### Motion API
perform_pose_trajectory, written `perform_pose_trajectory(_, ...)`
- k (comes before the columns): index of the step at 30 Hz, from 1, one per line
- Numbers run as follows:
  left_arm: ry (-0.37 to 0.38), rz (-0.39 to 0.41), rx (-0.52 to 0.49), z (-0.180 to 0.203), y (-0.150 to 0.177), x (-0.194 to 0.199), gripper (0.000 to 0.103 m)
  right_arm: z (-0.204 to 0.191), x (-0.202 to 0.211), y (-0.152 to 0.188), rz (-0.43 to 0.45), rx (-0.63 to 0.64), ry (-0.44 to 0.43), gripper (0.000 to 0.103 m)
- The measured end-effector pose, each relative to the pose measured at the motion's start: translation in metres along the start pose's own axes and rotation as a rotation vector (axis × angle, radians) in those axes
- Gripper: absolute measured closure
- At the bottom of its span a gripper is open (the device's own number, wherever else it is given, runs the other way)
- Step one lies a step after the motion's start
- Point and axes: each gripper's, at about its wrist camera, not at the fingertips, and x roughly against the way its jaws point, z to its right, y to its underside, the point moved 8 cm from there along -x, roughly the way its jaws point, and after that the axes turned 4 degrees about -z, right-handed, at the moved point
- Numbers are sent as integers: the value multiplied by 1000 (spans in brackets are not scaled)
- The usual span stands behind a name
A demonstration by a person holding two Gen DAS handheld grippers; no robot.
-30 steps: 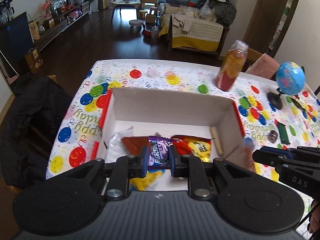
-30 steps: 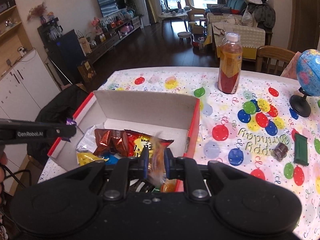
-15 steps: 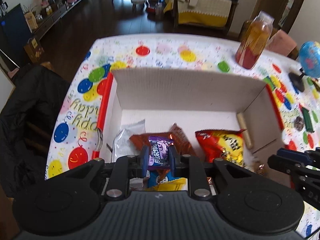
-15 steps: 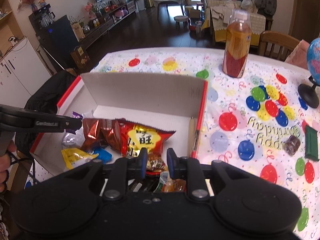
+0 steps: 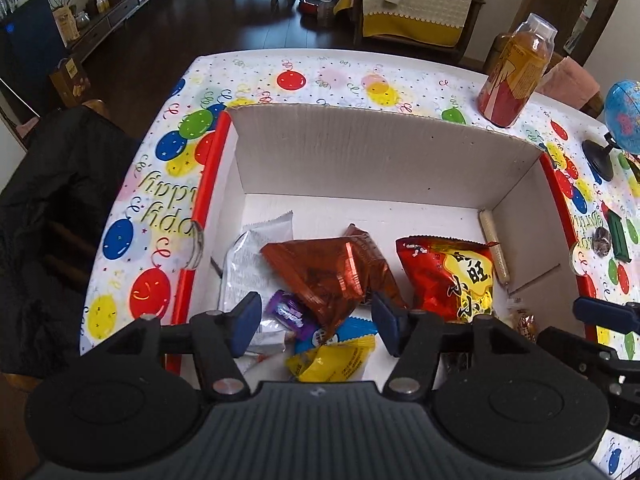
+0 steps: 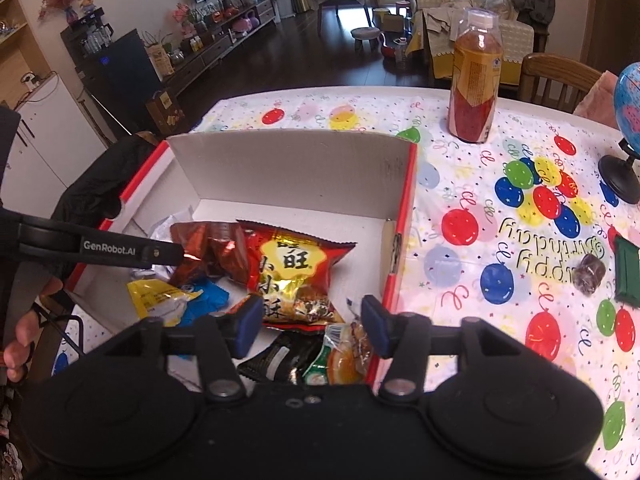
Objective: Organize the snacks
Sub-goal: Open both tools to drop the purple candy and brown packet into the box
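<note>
Both claws, left claw (image 5: 316,322) and right claw (image 6: 308,324), are opening apart over your box (image 5: 384,148), releasing the purple candy (image 5: 289,314) and orange snack (image 6: 344,360) inside.

Box (image 5: 384,160) far half lies bare; snack packets (image 5: 332,268) crowd its near half.

Right gripper (image 6: 313,326): low over the near end of the box, blue pads apart and opening, nothing pressed between them.
Box (image 6: 404,216): open cardboard, red edges, white inside, snacks heaped at the near end.
Red-and-yellow snack bag (image 6: 296,264): lying flat on top, just beyond the pads.
Brown foil packet (image 6: 200,248): tucked beside the red bag, on its left.
Orange-and-green packet (image 6: 340,356): right below the pads, against the box's right wall.
Left gripper (image 6: 176,254): black arm reaching in from the left, tip at the brown packet.
Bottle (image 6: 474,80): upright on the balloon tablecloth (image 6: 500,200), beyond the box.
</note>
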Motion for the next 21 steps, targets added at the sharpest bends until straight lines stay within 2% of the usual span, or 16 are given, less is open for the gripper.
perform_pose_trajectory(4,6,20,6,0,4,11,34,-7,13,-1,32,18,-5,26)
perform_pose_trajectory(14,38,85,13,8,11,49,21,-2,49,2,96,-22,-10,13)
perform_pose_trajectory(21,107,148,-17,34,17,80,16,10,82,10,151,-58,-28,1)
